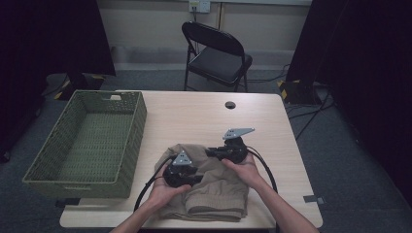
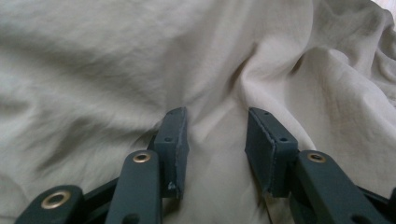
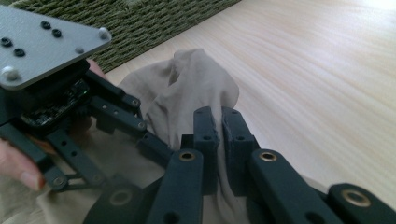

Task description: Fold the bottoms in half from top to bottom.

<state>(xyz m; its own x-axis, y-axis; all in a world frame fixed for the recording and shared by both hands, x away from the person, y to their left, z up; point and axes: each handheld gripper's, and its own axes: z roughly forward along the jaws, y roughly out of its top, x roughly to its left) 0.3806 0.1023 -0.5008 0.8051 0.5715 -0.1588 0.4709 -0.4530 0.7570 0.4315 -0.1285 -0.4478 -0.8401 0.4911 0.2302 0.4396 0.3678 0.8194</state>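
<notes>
A beige cloth point(image 1: 214, 194) lies crumpled and partly folded at the table's front edge. My left gripper point(image 1: 194, 178) rests low on its left part. In the left gripper view the jaws point(image 2: 217, 140) stand apart, open, over the wrinkled cloth point(image 2: 116, 60), with a soft ridge of fabric running between them. My right gripper point(image 1: 210, 153) sits at the cloth's far edge, pointing left. In the right gripper view its jaws point(image 3: 218, 114) are shut on a raised fold of the cloth point(image 3: 187, 84), lifted a little off the table.
A green woven basket point(image 1: 131, 141) stands at the table's left side, its weave point(image 3: 140, 18) close behind the cloth. Bare wooden table point(image 1: 194, 116) stretches beyond the grippers, with a cable hole point(image 1: 230, 105). A black folding chair point(image 1: 218, 53) stands past the far edge.
</notes>
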